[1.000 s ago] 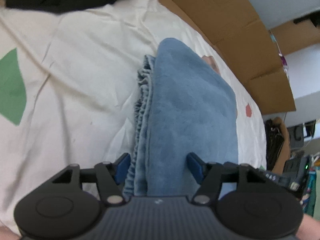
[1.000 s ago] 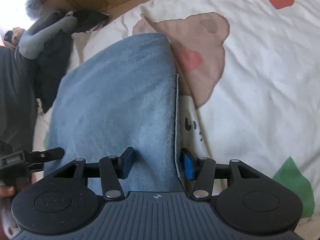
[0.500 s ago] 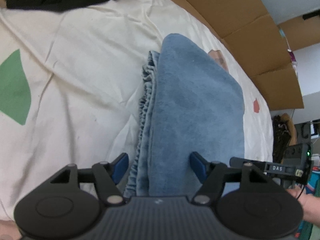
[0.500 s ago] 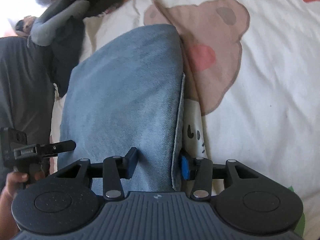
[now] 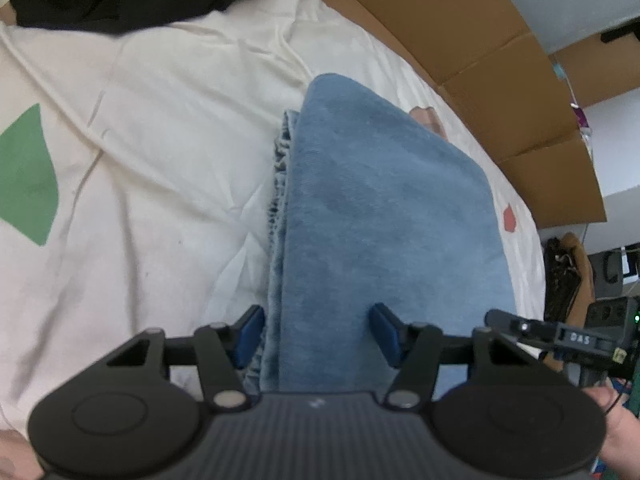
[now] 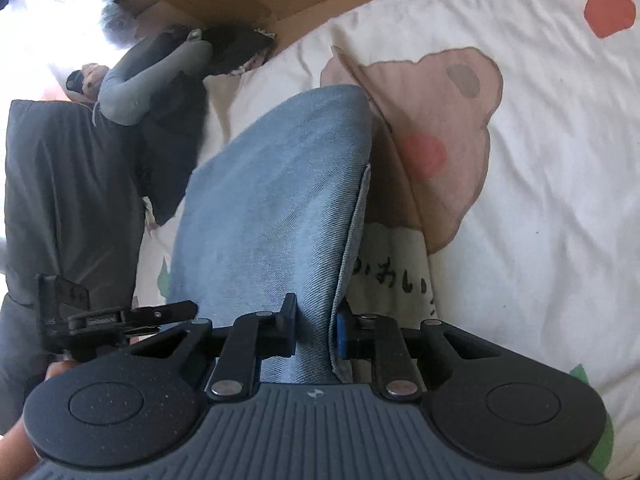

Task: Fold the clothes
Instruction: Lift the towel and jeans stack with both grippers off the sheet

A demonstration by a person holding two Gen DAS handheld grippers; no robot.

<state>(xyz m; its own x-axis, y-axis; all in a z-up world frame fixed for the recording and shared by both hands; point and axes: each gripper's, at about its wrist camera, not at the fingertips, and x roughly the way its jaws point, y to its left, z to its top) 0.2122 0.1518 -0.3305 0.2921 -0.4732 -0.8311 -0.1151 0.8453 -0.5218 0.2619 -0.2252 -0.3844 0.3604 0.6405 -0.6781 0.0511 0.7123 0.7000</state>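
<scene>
1. While I look through the left wrist view, my left gripper straddles the near end of the folded blue garment, which lies on the cream bedsheet. Its jaws are closing, the blue pads either side of the stacked layers, but I judge they are not yet pinching. The risk here: the ruffled lower layers at the left edge could slip out if the pads catch only the top fold, and the stack would fan open when lifted.

2. Through the right wrist view, my right gripper is closing, its pads already pressing on the garment's hemmed edge. The bite looks thin, near the seam, so a pull could peel that edge free or drag the fold crooked if my two hands rise unevenly.

3. Only the left view shows the gathered, ruffled layers beneath the top fold, and cardboard beyond the bed. Only the right view shows the flat hem, the bear print on the sheet beside the garment, and dark clothing piled at the left.
</scene>
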